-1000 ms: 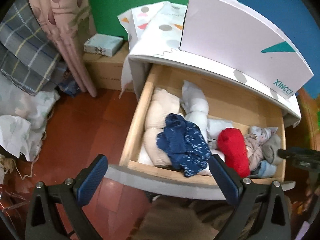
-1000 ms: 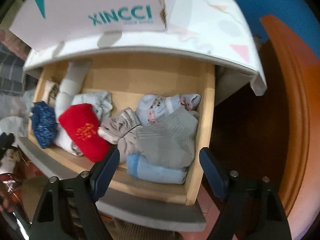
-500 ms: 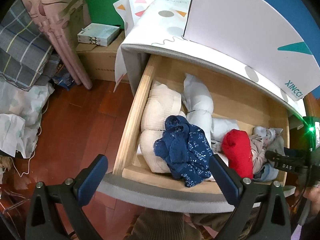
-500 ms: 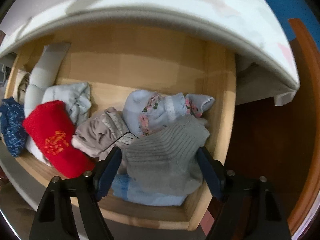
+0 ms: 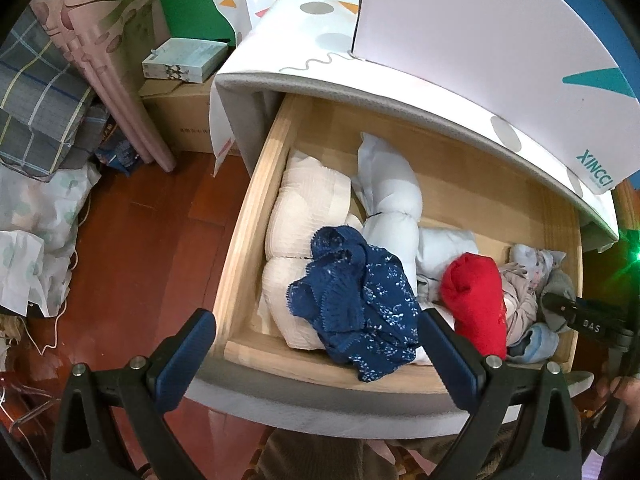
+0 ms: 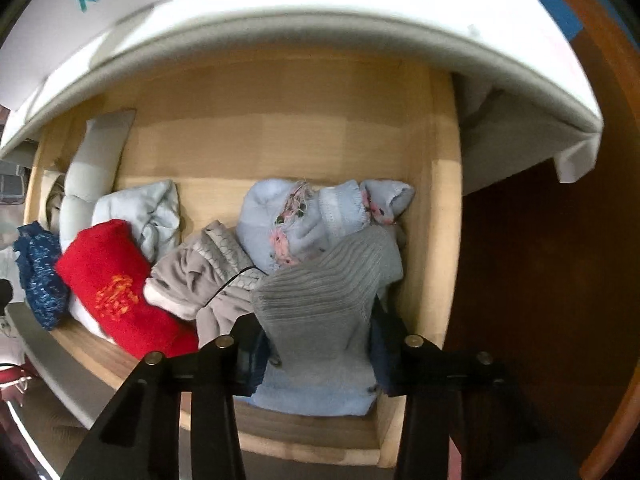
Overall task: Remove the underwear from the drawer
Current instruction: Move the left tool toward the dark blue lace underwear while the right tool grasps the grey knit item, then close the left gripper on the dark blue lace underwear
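— Both of my tools have dropped closer to the drawer [image 5: 240, 248] since the earlier frames, and my right tool [image 6: 320, 354] has gone from spread wide above the pile to closing in on the grey ribbed garment [image 6: 332, 292] at the drawer's right end.

— Is it actually gripping?

— From the right wrist view the grey knit fills the gap between the jaws and bunches up over them, so I judge the pads are pressing on it while the jaws finish closing. The fabric is soft, so I expect it to compress further before the hold feels firm.

— And your left tool [image 5: 316, 354]?

— Spread wide, holding nothing, hovering over the drawer's front edge with the dark blue lace piece [image 5: 356, 300] just beyond its fingers.

— Where does the underwear stand, then?

— All of it is inside the drawer. The grey piece lies on top of a pale blue folded item [image 6: 316, 394], beside a beige garment [image 6: 208, 280] and a red roll [image 6: 116, 284]. Nothing has been lifted clear yet.

— What differs otherwise?

— The drawer looms larger in both views, and the pile itself looks unshifted apart from the grey knit puckering between my right jaws. In the left wrist view my right tool [image 5: 576, 316] now shows low at the drawer's right end.

— Risk?

— Dragging the pale blue item up with it.
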